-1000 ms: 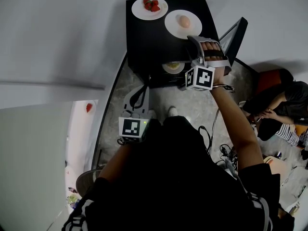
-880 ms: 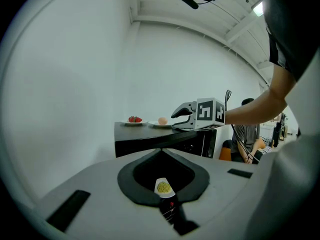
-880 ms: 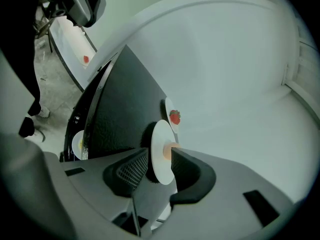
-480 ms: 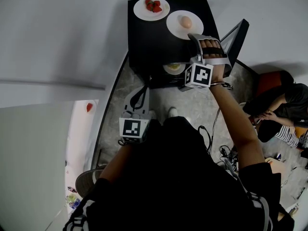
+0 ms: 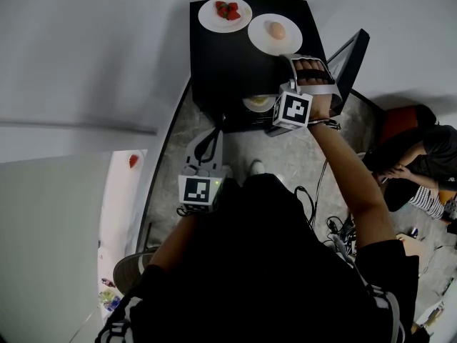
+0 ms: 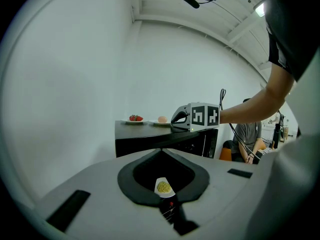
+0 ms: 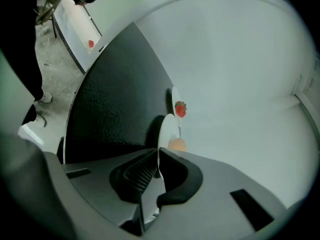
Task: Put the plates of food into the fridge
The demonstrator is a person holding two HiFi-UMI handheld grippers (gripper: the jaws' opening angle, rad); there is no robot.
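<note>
Two white plates stand on the black cabinet top (image 5: 228,56): one with strawberries (image 5: 224,13) at the back, one with a pale round food (image 5: 274,34) to its right. My right gripper (image 5: 291,56) reaches to the near rim of that second plate. In the right gripper view its jaws are closing, and the pads press on the plate's thin rim (image 7: 167,129); the strawberry plate (image 7: 179,109) lies beyond. My left gripper (image 5: 206,140) hangs low over the floor, shut and empty. A third plate with yellow food (image 5: 257,102) sits lower in the cabinet.
The cabinet's door (image 5: 350,52) stands open at the right. At the left a white open fridge door holds a red thing (image 5: 132,159). A person (image 5: 414,156) sits at the right, with cables (image 5: 335,224) on the floor nearby.
My right gripper has slid slightly forward to the plate's near rim and its jaws have come together on it. The left gripper has stayed put.
</note>
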